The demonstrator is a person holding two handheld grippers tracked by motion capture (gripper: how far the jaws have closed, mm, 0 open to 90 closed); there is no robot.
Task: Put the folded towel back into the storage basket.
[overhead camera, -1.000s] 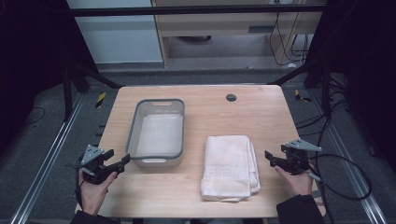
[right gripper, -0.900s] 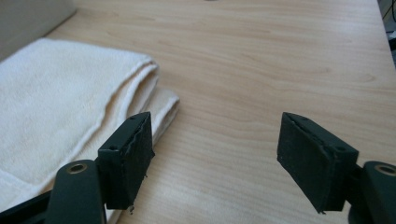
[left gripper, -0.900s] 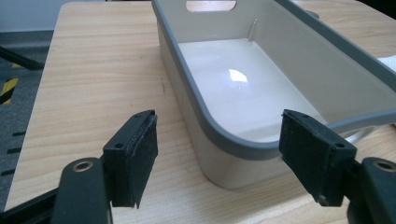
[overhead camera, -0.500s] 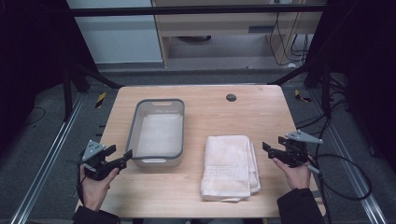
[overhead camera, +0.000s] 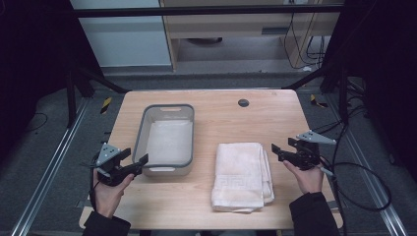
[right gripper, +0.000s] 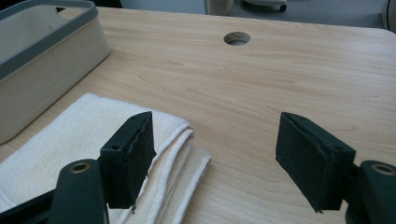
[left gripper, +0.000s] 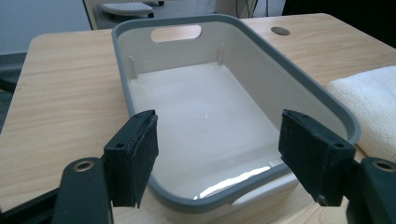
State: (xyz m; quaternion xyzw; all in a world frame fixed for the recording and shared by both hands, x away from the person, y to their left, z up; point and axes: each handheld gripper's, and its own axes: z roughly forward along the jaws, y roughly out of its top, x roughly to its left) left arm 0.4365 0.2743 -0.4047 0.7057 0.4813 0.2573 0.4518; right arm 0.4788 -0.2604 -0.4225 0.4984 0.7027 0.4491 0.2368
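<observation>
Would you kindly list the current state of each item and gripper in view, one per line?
Bin: upright on the table, empty.
Towel: folded, lying flat beside the bin, untouched.
Left gripper: open, holding nothing, at the bin's near end.
Right gripper: open, holding nothing, beside the towel's far corner.

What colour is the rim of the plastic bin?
Dark grey rim on a pale beige body, clearest in the left gripper view.

Lab/test rig: black frame, floor rails, cables.
</observation>
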